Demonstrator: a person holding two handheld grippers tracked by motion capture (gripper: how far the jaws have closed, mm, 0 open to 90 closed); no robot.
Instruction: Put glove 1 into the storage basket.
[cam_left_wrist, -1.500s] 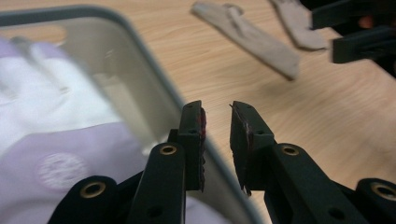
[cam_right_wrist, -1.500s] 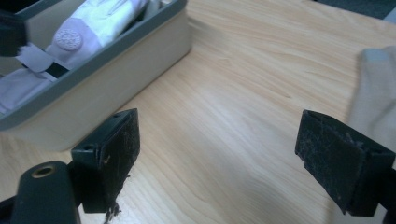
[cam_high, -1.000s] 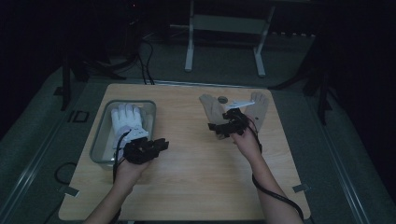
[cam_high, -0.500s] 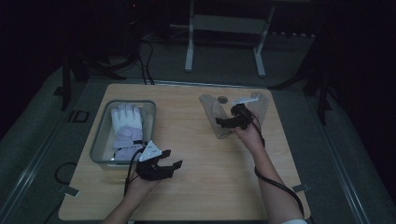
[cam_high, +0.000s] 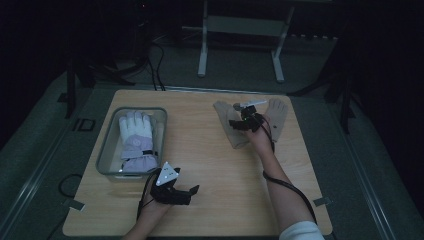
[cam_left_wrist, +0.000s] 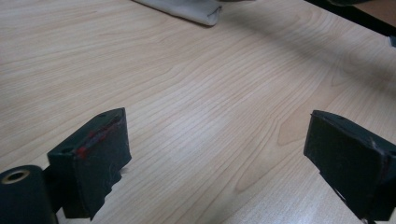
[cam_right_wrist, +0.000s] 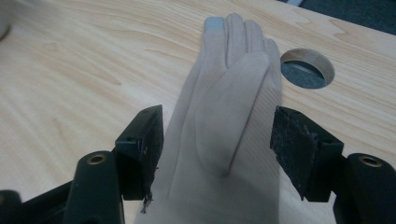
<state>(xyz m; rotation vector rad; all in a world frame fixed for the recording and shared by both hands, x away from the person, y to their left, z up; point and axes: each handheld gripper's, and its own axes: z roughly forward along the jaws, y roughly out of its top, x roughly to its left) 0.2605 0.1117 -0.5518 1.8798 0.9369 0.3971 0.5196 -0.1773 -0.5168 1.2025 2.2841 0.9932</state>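
So the left tongs (cam_high: 186, 192) are sitting low near the front edge of the tabletop (cam_high: 210, 165), forearm coming up from the bottom, and the jaws have just been opening; they're standing wide apart with nothing between them. The right arm is reaching further out, with the right tongs (cam_high: 239, 121) over the beige glove (cam_high: 235, 131) on the far side of the tabletop. Those jaws have just been closing, and the glove is lying between them, but the pads aren't pressing on it yet.

The right gripper view is giving the good close-up: the glove is lying flat with its fingers pointing away, one fingertip a pale blue-grey, and a round hole in the tabletop (cam_right_wrist: 307, 68) just beside those fingers. The left gripper view is showing mostly bare wood grain between the jaws, plus an end of the beige glove at the top edge.

From the high view, a second beige glove (cam_high: 276, 116) is lying just beside the right hand, and a clear bin (cam_high: 108, 150) on the left is holding a white winter glove (cam_high: 136, 140), well apart from the beige ones.
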